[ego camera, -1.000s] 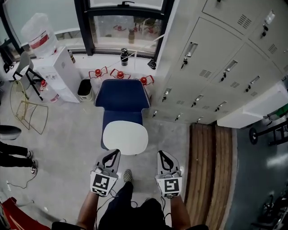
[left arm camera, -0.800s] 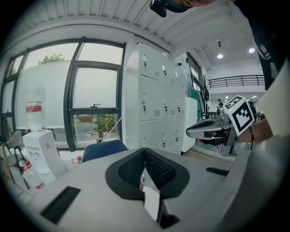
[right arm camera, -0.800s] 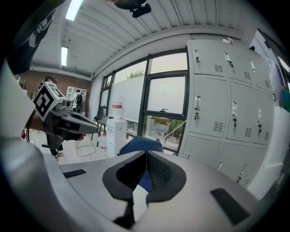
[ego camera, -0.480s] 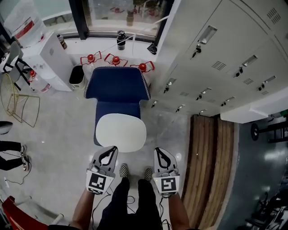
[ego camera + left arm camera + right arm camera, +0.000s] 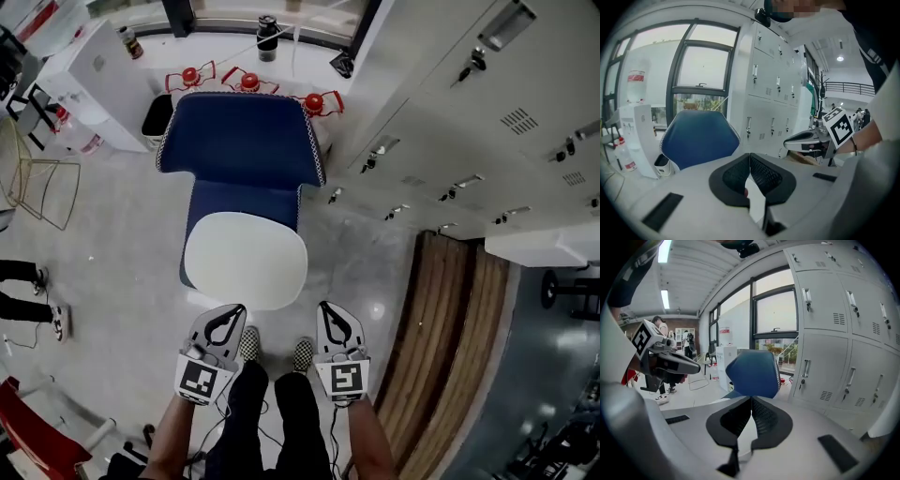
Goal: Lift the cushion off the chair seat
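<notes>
My left gripper point(image 5: 233, 314) and right gripper point(image 5: 327, 312), both clenched and empty, hang at lower centre near the white cushion point(image 5: 246, 259) on the blue chair point(image 5: 244, 141), probably lined up for a two-sided lift.

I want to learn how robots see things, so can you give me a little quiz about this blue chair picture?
1. True or false: the white cushion lies on the seat of the blue chair.
2. The left gripper and right gripper are: A) both shut, holding nothing; B) both clamping the cushion; C) both wide open.
3. How many red-topped things stand behind the chair?
Key: 1 true; 2 A; 3 three.
</notes>
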A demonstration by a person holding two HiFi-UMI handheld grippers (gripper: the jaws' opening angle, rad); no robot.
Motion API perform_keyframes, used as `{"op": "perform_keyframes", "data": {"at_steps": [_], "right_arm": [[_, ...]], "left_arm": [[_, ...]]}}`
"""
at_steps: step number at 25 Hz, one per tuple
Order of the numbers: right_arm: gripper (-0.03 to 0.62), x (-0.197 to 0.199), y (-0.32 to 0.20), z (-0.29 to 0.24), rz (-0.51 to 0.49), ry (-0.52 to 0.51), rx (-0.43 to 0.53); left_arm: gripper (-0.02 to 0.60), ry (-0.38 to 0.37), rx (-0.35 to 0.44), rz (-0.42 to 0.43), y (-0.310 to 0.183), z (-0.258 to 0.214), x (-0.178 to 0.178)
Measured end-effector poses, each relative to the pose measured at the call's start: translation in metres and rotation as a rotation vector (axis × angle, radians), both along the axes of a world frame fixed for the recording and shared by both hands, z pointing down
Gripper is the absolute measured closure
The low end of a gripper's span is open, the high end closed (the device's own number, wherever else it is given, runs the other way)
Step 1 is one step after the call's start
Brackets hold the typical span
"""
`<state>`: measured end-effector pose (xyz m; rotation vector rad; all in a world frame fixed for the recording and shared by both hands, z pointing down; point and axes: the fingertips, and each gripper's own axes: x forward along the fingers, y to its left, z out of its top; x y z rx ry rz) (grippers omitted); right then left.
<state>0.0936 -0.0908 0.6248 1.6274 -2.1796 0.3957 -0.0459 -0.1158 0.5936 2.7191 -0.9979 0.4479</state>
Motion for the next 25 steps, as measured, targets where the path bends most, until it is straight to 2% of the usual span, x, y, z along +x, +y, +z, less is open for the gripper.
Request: {"op": "perform_keyframes", "data": {"at_steps": [6,13,19,25], "right_arm": [[0.567,0.021,-0.003,0.065,-0.021,-0.039,-0.058],[0.566,0.035,-0.006,0.137,-0.050,-0.062,-0.100],[0.566,0.034,-0.005,0.194,-0.073,-0.083,-0.145],[0.566,0.028,-0.015,0.229,-0.076,-0.129,-0.180]], "left_arm": [[0.563,-0.043,-0.096,-0.058,0.001,0.066,0.013],[0.564,-0.071,-0.082,-0.066,0.002,0.134,0.030],[0.565,-0.068,-0.108,-0.076,0.008,0.179,0.036],[0.563,-0.112,-0.152,-0.072,0.011,0.206,0.027]]}}
